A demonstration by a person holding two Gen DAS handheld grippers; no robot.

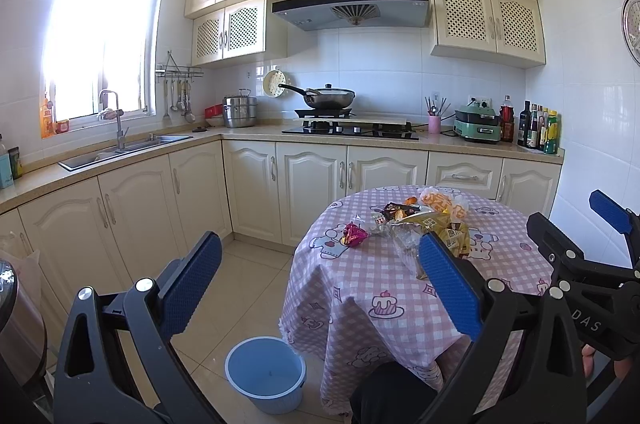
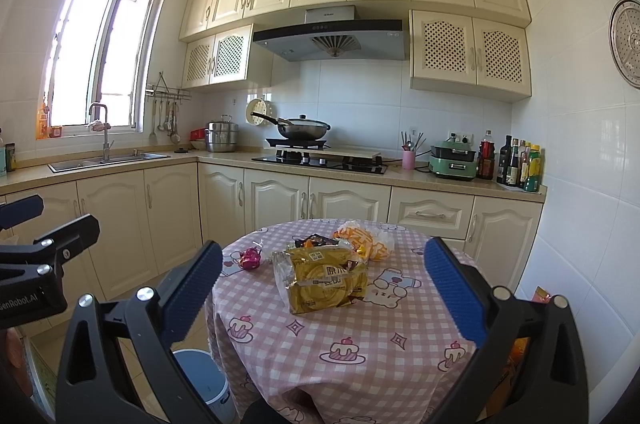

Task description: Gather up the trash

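Snack wrappers lie on a round table with a pink checked cloth: a gold bag, an orange bag, a small magenta wrapper and a dark wrapper. A blue bin stands on the floor left of the table. My left gripper is open and empty, above the floor and table edge. My right gripper is open and empty, short of the gold bag.
Cream cabinets and a counter run along the back and left, with a sink, a hob with a wok and bottles. A steel appliance stands at the far left. Tiled floor lies between table and cabinets.
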